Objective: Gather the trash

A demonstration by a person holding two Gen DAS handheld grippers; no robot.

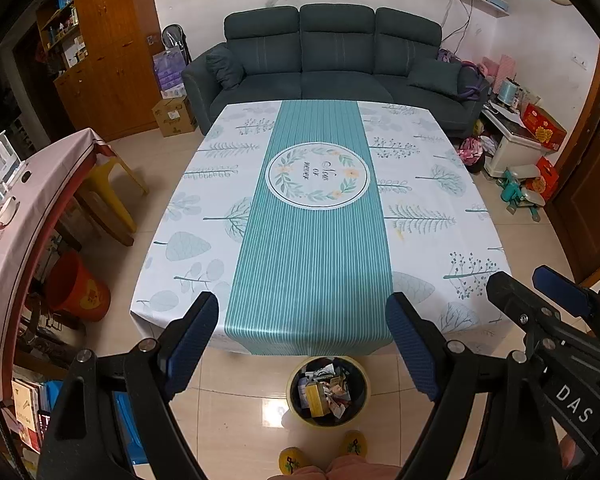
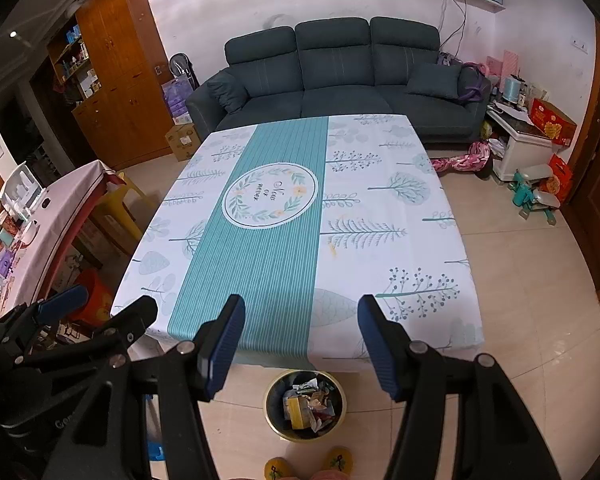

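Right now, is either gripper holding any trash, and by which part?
Nothing is held. The left gripper and right gripper are both open and empty above the trash bin.

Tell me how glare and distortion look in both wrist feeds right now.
Left wrist: ceiling-light glare on the floor tiles left of the trash bin; fisheye bows the table edges; left tongs sharp. Right wrist: duller floor sheen, same bowing, dark corners; right tongs sharp, bin contents readable.

Dark sofa behind table's leaf-print cloth; wooden cabinet left; yellow stool beside it
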